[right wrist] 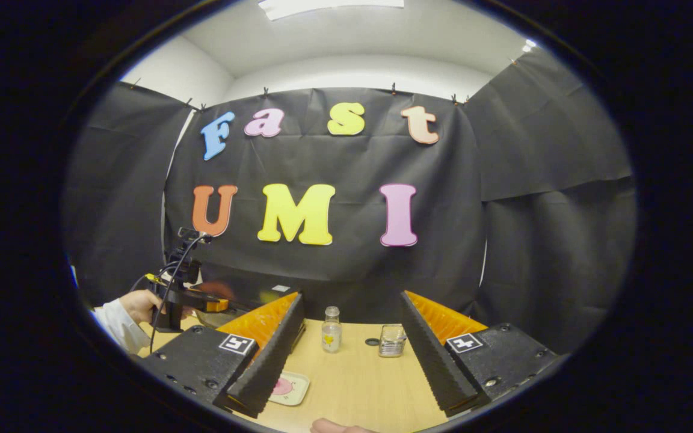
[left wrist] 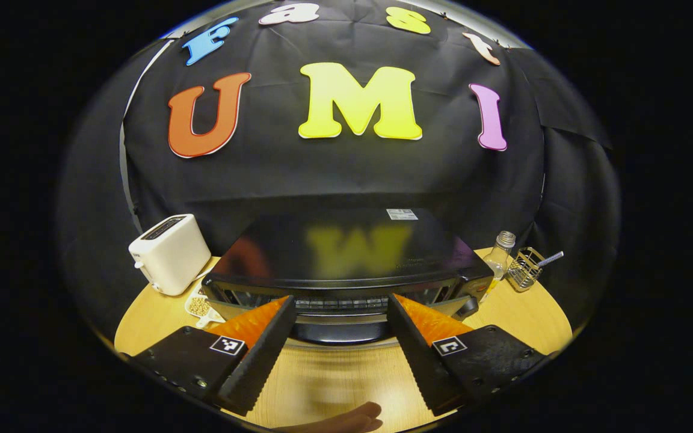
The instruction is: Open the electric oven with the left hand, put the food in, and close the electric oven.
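The black electric oven (left wrist: 346, 246) stands in the middle of the wooden table (left wrist: 503, 307), seen from above its front. Its dark door handle (left wrist: 337, 332) curves out below the front edge. My left gripper (left wrist: 340, 297) is open, its orange-backed fingers on either side of the handle and not pressing on it. In the right gripper view a small plate with pink food (right wrist: 286, 386) lies on the table, partly behind a finger. My right gripper (right wrist: 351, 294) hangs open above the table with nothing in it. The left gripper (right wrist: 181, 294) appears far left, held by a hand (right wrist: 139, 304).
A white toaster (left wrist: 169, 252) stands left of the oven, a small dish of beans (left wrist: 199, 307) in front of it. Right of the oven are a glass bottle (left wrist: 498, 255) and a wire holder (left wrist: 527, 267). The bottle (right wrist: 331, 329) and a glass jar (right wrist: 391, 341) stand ahead of my right gripper.
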Motion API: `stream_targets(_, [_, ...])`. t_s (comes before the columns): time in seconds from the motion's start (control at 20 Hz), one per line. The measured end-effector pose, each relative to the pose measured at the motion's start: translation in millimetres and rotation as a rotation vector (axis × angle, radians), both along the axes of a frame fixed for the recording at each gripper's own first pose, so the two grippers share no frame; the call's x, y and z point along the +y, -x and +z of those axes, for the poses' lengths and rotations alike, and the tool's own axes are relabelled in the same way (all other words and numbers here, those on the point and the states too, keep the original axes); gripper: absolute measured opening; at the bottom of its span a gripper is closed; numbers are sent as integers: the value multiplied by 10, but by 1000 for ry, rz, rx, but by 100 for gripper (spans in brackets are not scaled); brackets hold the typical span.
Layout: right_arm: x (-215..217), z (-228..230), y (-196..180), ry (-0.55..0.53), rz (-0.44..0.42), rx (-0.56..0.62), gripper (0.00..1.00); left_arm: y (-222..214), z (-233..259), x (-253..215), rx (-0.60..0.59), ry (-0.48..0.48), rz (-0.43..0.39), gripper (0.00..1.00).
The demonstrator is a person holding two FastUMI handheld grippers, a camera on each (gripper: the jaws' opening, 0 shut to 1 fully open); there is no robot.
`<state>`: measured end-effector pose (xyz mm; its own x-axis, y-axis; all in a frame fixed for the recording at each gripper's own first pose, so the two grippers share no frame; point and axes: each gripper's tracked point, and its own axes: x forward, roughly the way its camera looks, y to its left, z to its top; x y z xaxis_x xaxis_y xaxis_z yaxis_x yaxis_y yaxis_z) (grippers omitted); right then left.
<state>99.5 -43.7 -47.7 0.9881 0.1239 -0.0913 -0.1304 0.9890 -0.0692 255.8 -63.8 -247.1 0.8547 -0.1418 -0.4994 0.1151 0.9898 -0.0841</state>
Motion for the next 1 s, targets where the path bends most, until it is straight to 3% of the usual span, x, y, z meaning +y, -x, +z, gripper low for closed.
stream_targets(0.25, [-6,-208,-7,-39,-13,64,100,389,-122,22,-26,4,2,97])
stream_targets(0.5, [150,-353,29,-54,9,107,96,814,-372,30,-41,11,15,96])
stream_targets(0.75, [238,-576,-17,-19,-8,147,100,1098,-651,24,-10,5,4,96])
stream_targets(1.0, [252,-1002,-115,-6,-28,255,96,1267,-918,17,55,9,-5,96])
